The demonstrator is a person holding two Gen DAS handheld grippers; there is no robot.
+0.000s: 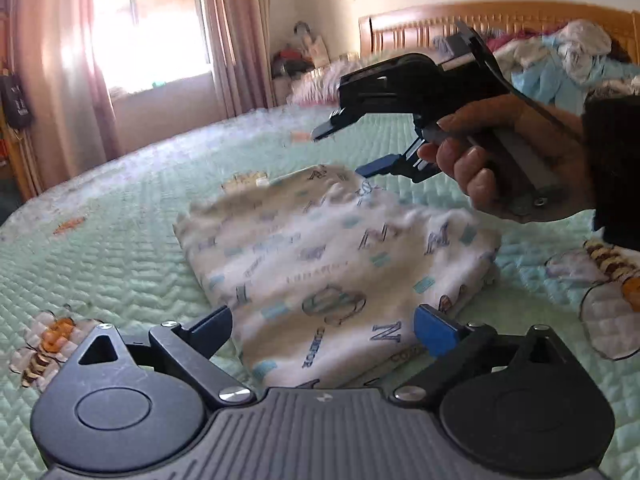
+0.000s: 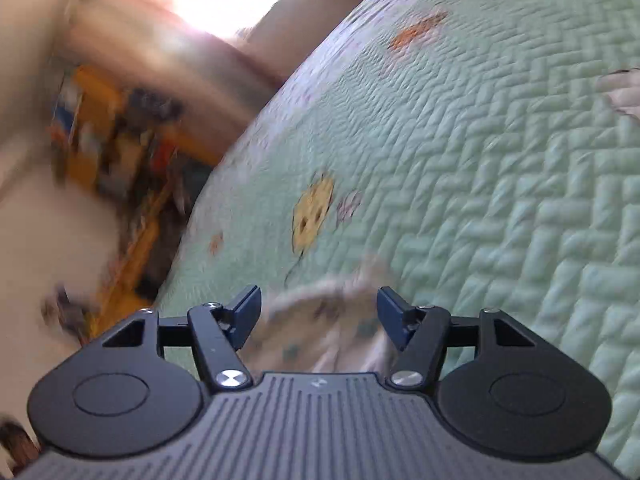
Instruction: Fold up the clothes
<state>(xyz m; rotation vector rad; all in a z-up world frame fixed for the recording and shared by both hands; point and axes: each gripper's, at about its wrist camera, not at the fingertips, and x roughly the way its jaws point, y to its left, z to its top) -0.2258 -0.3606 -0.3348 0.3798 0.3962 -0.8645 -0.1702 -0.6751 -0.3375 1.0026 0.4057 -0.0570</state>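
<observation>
One white letter-printed cotton garment (image 1: 336,256) lies folded into a compact rectangle mid-bed on the green quilted bedspread (image 1: 120,240), both the left gripper (image 1: 324,330) and right gripper (image 1: 346,150) released and empty, while a heap of unfolded clothes (image 1: 568,56) waits by the headboard.

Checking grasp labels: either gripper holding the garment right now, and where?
Nothing held. Left gripper and right gripper are both open; the folded garment lies free on the bed quilt.
</observation>
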